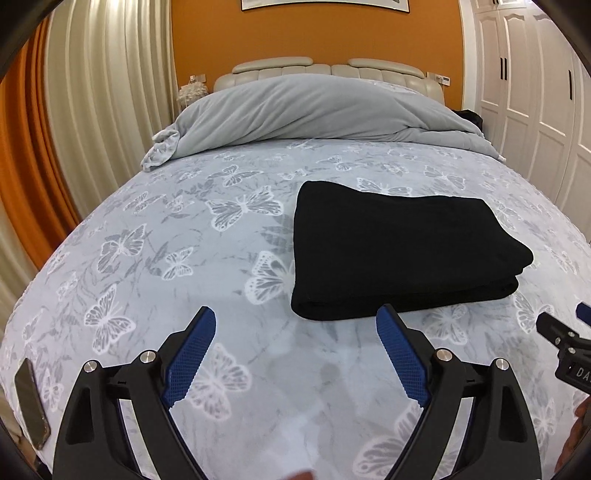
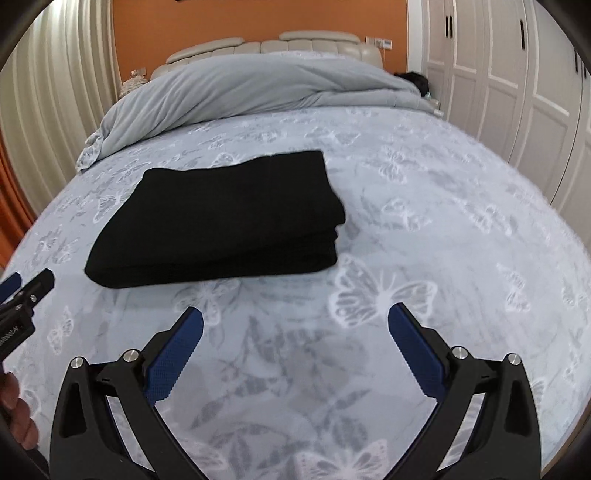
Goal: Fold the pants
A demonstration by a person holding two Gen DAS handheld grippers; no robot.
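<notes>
On the butterfly-print bedspread [image 1: 177, 229] lie the black pants [image 1: 399, 251], folded into a compact rectangular stack of several layers. The stack rests flat on the near half of the bed, with its layered edges visible at the right side and its near edge forming a smooth fold. The fabric is uniformly dark, so individual seams or the waistband cannot be distinguished.

The left gripper [image 1: 295, 328] hovers just in front of the stack's near edge. Its jaws stand spread wide, the blue pads [image 1: 192, 354] face each other, and only bedspread shows between them. The right pad's tip appears close to the stack's near edge, though contact seems unlikely from this angle.

The right gripper [image 2: 295, 325] hovers in front of and to the right of the pants, clear of them. Its jaws are likewise spread wide and grasp nothing. Each gripper's tip shows at the edge of the other's view, placing the two side by side.

A phone [image 1: 31, 406] lies on the bedspread at the left near edge. A grey duvet [image 1: 314, 110] is bunched across the head of the bed, in front of a cream padded headboard [image 1: 325, 70]. Behind stand an orange wall [image 1: 314, 33], pale curtains [image 1: 103, 85] to the left and white wardrobe doors [image 1: 528, 85] to the right.
</notes>
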